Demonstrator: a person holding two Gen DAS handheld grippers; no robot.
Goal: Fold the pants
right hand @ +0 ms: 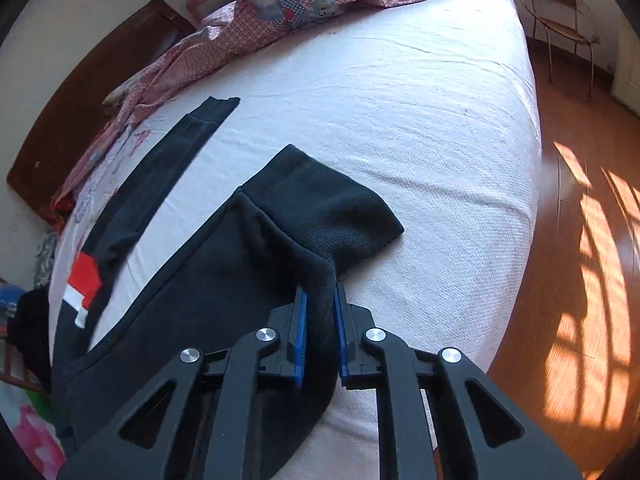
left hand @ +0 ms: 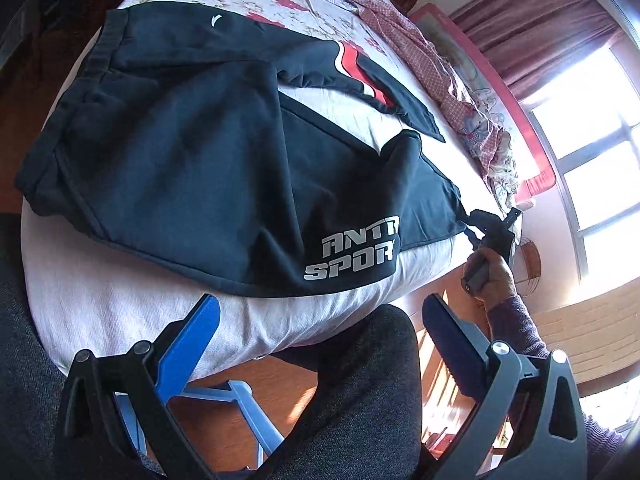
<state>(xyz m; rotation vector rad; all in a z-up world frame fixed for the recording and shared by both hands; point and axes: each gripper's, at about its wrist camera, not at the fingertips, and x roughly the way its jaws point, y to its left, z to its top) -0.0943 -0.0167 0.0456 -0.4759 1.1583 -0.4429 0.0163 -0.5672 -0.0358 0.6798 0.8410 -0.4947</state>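
Dark navy sport pants (left hand: 208, 152) with silver lettering and a red-and-white stripe lie spread on the white bed (left hand: 100, 292), waistband at the far left. My left gripper (left hand: 320, 320) is open and empty, above the bed's near edge, short of the pants. My right gripper (right hand: 320, 292) is shut on the near leg of the pants (right hand: 248, 264) just behind its ribbed cuff (right hand: 332, 208). The right gripper also shows in the left wrist view (left hand: 490, 228) at the leg's end. The other leg (right hand: 168, 168) lies flat to the left.
A pink checked quilt (right hand: 256, 28) is bunched along the far side of the bed. A wire chair (right hand: 560, 12) stands on the wooden floor (right hand: 580, 220) to the right. A window (left hand: 592, 152) with curtains is at the right. A blue stool (left hand: 240, 400) stands below the bed edge.
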